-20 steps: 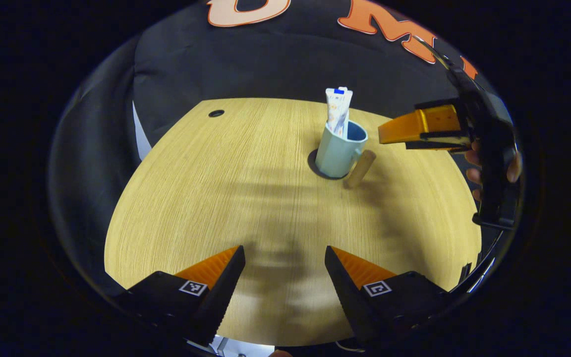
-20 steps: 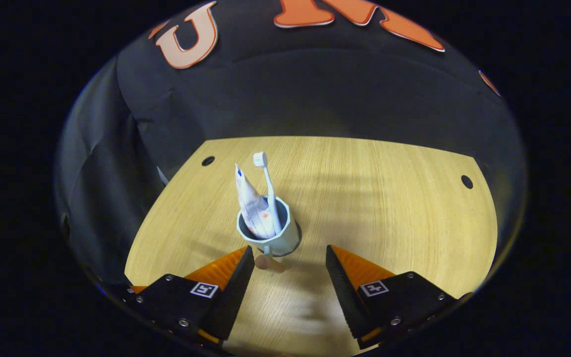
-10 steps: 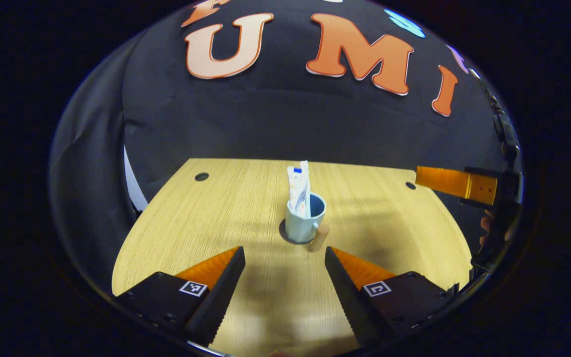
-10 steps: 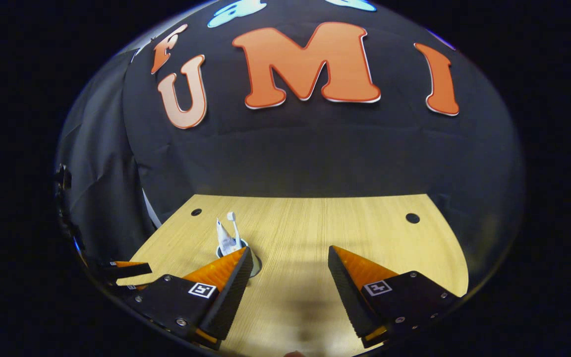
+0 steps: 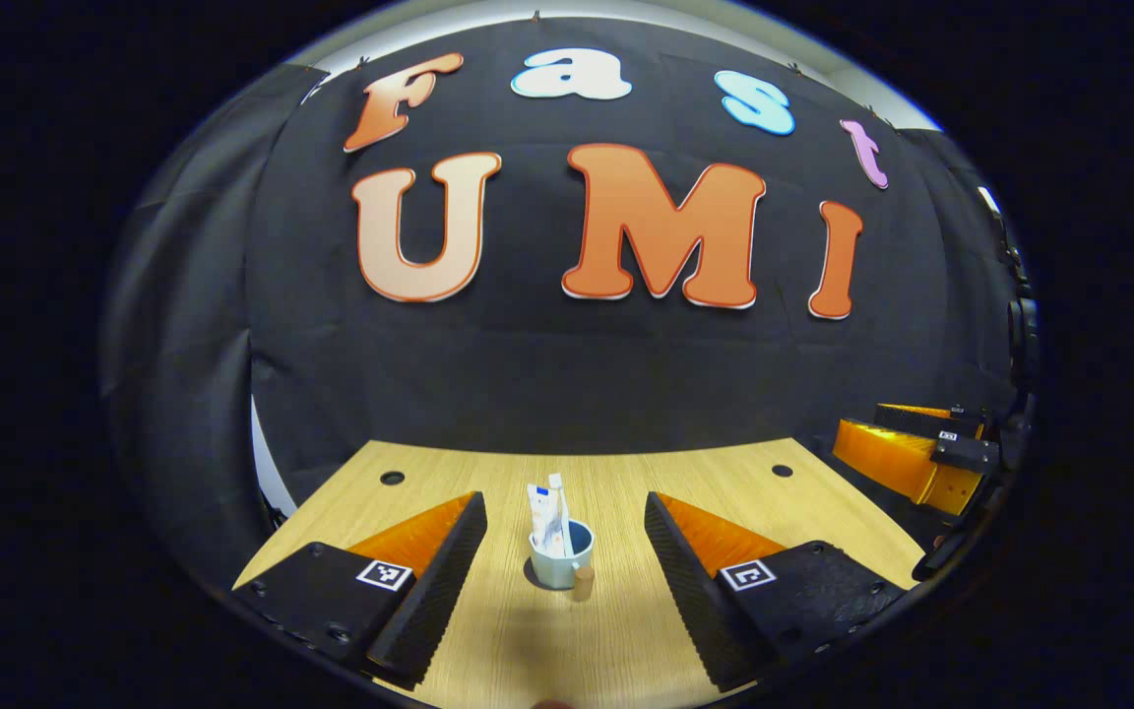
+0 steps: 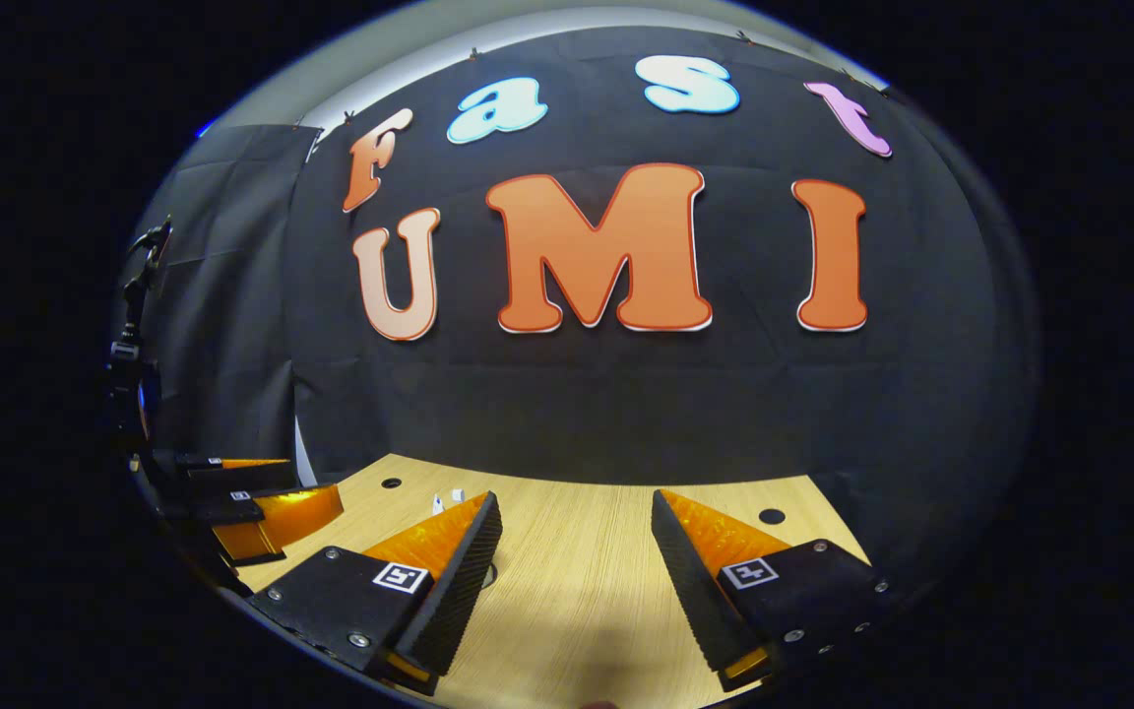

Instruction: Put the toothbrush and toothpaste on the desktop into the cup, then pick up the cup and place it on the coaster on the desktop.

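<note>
The pale blue ceramic cup point(image 5: 560, 564) stands on a dark round coaster point(image 5: 534, 571) on the light wooden bench point(image 5: 616, 630), holding the white toothpaste tube point(image 5: 539, 515) and toothbrush point(image 5: 556, 504). Both the left gripper point(image 5: 559, 551) and the right gripper point(image 6: 575, 551) have fingers spread, holding nothing.

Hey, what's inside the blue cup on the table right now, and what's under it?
The cup holds an upright toothpaste tube with a toothbrush beside it; their lower ends are hidden by the cup wall. A dark coaster peeks out underneath, mostly covered.
</note>
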`<state>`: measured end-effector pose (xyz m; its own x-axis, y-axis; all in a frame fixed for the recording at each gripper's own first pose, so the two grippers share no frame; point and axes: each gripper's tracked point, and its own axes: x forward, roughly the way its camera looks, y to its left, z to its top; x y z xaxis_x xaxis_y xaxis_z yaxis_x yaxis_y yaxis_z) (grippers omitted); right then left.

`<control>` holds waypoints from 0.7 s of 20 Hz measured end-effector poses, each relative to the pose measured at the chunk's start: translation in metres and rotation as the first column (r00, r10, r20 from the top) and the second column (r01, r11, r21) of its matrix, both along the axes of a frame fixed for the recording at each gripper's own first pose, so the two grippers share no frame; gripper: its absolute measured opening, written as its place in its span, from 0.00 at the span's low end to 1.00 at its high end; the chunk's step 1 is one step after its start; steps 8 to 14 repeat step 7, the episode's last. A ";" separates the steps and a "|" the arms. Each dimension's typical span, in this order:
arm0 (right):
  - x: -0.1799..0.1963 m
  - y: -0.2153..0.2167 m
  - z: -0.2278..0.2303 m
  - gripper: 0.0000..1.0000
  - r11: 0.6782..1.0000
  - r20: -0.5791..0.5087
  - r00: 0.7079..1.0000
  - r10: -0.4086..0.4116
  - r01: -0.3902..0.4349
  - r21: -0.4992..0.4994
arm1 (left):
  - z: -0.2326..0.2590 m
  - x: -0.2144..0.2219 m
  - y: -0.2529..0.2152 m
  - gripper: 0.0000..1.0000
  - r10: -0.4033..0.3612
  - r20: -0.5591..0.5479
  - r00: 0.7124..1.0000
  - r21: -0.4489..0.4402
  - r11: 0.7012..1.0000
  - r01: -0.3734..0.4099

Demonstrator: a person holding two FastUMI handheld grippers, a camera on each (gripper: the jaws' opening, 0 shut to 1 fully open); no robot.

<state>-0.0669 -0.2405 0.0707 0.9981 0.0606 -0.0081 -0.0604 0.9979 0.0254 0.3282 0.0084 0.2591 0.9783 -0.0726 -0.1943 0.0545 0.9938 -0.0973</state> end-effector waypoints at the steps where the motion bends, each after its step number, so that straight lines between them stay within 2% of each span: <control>1: -0.004 0.001 0.001 0.93 1.000 0.012 1.000 0.001 -0.001 -0.006 | 0.006 -0.003 0.001 0.98 0.007 0.025 1.000 0.002 1.000 -0.007; 7: -0.012 0.011 0.004 0.93 0.999 0.051 0.998 0.040 -0.040 0.003 | 0.033 -0.017 0.017 0.97 0.069 0.143 0.987 0.036 0.997 -0.074; 14: -0.012 0.011 0.004 0.93 0.999 0.051 0.998 0.040 -0.040 0.003 | 0.033 -0.017 0.017 0.97 0.069 0.143 0.987 0.036 0.997 -0.074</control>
